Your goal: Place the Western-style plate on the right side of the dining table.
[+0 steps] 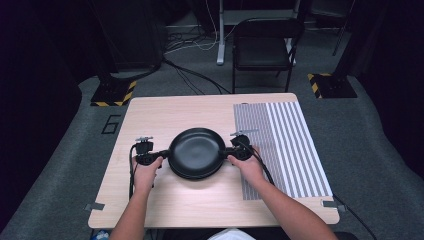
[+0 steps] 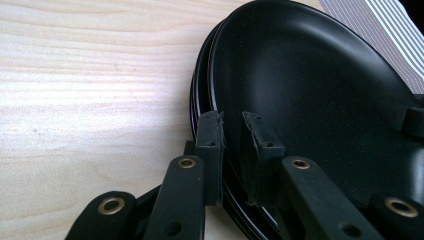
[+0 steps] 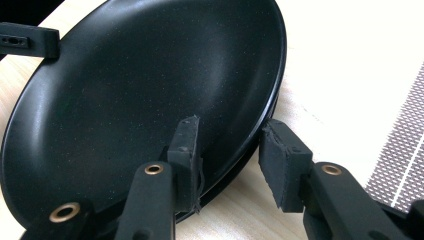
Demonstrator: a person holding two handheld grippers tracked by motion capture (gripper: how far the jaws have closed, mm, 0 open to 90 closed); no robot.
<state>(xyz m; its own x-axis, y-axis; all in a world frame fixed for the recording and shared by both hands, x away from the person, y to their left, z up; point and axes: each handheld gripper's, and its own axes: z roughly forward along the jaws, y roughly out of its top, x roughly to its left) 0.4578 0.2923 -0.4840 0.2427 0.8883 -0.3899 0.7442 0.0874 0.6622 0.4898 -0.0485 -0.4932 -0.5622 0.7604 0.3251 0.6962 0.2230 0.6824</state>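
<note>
A: High view, item one: stack of black plates (image 1: 196,152) at mid-table (image 1: 165,112), striped mat (image 1: 287,145) just to its right. Left tool (image 1: 161,154) at the stack's left rim, right tool (image 1: 229,151) at the right rim, a hand behind each

B: Left gripper view?

A: Left tool (image 2: 234,131) closed on the rim of the top plate (image 2: 320,95), one pad above and one beneath it; a second rim shows below. Grip looks firm

B: Right gripper view?

A: Right tool (image 3: 235,142) straddles the rim at the opposite side. Inner pad lies on the plate's face; outer pad stands apart from the edge, so no clamp seen there

B: Step in hand?

A: Judged: a two-sided grasp before lifting. The next move calls for the right tool to close, then an even, level raise
</note>
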